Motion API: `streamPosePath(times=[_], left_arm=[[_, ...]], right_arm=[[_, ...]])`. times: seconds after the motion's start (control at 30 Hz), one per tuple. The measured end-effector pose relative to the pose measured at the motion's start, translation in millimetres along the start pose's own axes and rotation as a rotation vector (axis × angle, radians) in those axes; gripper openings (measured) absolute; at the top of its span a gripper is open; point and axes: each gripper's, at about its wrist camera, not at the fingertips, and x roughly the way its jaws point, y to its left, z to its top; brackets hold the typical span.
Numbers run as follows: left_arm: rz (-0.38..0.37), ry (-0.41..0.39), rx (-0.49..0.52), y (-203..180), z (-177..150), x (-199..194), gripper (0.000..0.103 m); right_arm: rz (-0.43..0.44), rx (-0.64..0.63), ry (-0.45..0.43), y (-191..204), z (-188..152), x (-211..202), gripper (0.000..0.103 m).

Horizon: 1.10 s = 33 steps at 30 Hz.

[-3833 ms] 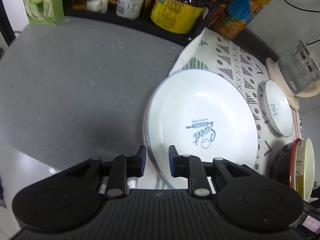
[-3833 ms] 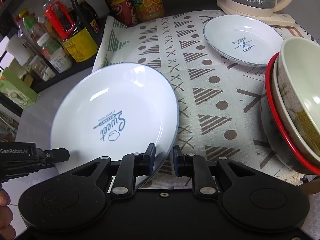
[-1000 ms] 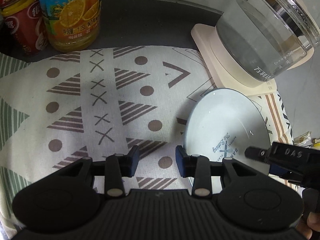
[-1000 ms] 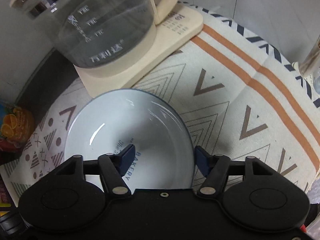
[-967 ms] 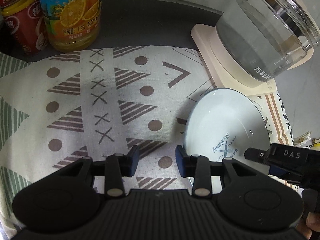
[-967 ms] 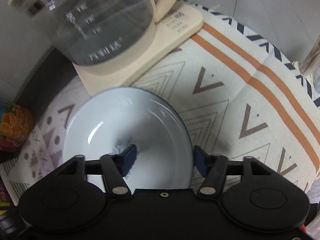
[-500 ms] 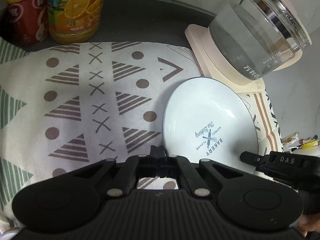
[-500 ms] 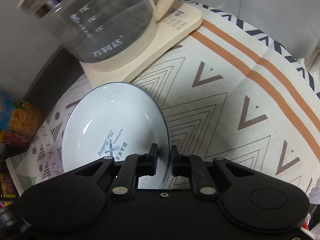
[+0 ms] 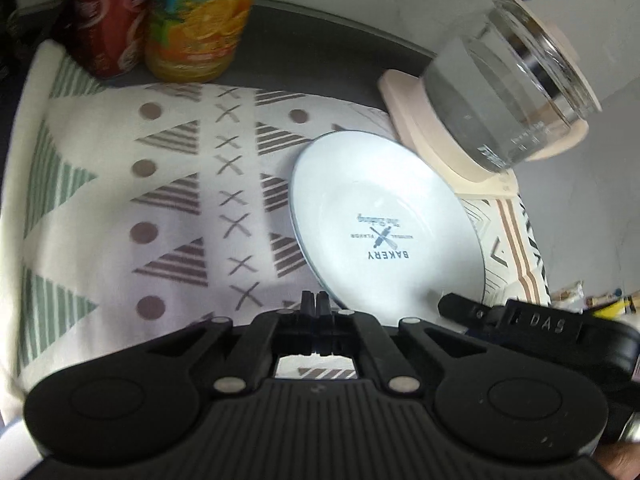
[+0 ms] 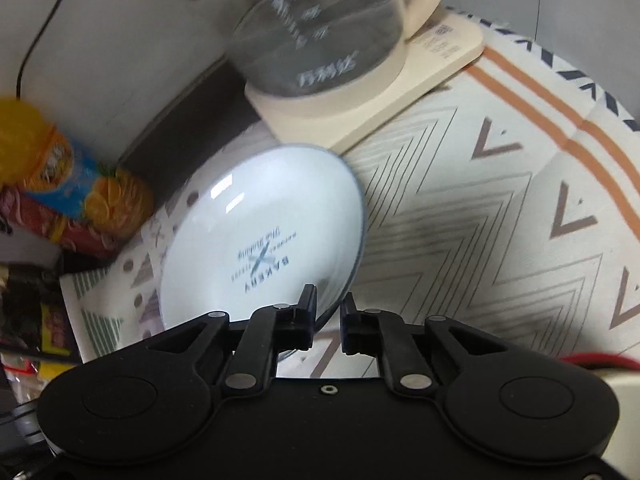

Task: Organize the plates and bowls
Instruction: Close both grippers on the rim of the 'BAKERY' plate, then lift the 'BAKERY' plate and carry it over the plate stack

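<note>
While I watch through the left wrist camera, my left gripper (image 9: 316, 302) has its two fingers pressed together on the near left rim of the small plate (image 9: 384, 224), so it is clamped on that edge with no gap showing between the pads. The plate, white with a thin dark rim and "BAKERY" printed in its middle, sits just ahead and to the right of those fingers, its near edge running down behind the gripper body. From the right wrist camera, my right gripper (image 10: 327, 314) pinches the same plate (image 10: 260, 236) at its near right rim: one finger lies over the white inner face, the other sits outside the rim, and the narrow gap between them is filled by the plate's edge. In that view the plate looks tilted, its far side raised toward the kettle, though I cannot tell whether any part of it touches the cloth. Under it lies the patterned cloth (image 9: 180, 208), with triangles, crosses and dots to the left and chevron lines and orange stripes to the right (image 10: 500, 208). The glass kettle (image 9: 508, 104) stands on its cream base just beyond the plate. An orange drink bottle (image 9: 196, 28) and a red jar (image 9: 106, 24) stand at the far left edge of the cloth
</note>
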Motion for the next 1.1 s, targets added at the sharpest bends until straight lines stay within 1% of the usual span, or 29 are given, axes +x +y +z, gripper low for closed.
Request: streamPosePath(times=[0.13,0.2,0.27,0.37,0.47,0.5,0.53,0.6,0.77,0.87,0.93,0.97,1.0,1.03,1.1], left_arm=[[0.022,-0.003,-0.038,10,4,-2,0.000],[0.039,-0.004,-0.061,13,11,-3,0.000],[0.052,-0.012,-0.059,12,18,-3,0.001],[0.073,-0.020,-0.035,10,28,0,0.002],[0.077,-0.002,-0.040,12,37,8,0.002],[0.077,0.005,-0.040,12,40,11,0.002],[0.080,0.010,-0.035,12,42,14,0.002],[0.086,0.021,-0.021,12,48,20,0.002],[0.090,0.046,-0.013,13,59,34,0.001],[0.092,0.028,-0.008,15,60,34,0.001],[0.078,0.026,-0.004,17,61,36,0.000],[0.068,0.028,-0.008,19,61,36,0.000],[0.059,0.026,-0.009,20,60,36,0.000],[0.051,0.021,-0.002,20,58,34,0.000],[0.068,0.014,0.028,17,54,31,0.000]], right_arm=[[-0.015,-0.016,0.005,10,-6,4,0.012],[-0.037,-0.012,0.016,13,-6,6,0.013],[-0.061,0.000,0.031,15,-5,9,0.014],[-0.100,0.005,0.057,15,-3,17,0.021],[-0.138,0.009,0.065,16,-2,24,0.036],[-0.139,0.012,0.064,16,-1,24,0.043],[-0.139,0.013,0.064,16,1,25,0.047],[-0.152,0.018,0.067,16,4,29,0.049],[-0.194,0.048,0.075,15,10,40,0.050],[-0.214,0.023,0.086,21,10,43,0.051],[-0.219,0.013,0.075,25,9,44,0.050],[-0.219,0.011,0.068,27,9,45,0.047],[-0.205,0.007,0.060,28,8,45,0.038],[-0.204,0.009,0.061,31,10,43,0.037],[-0.212,0.002,0.070,33,10,43,0.034]])
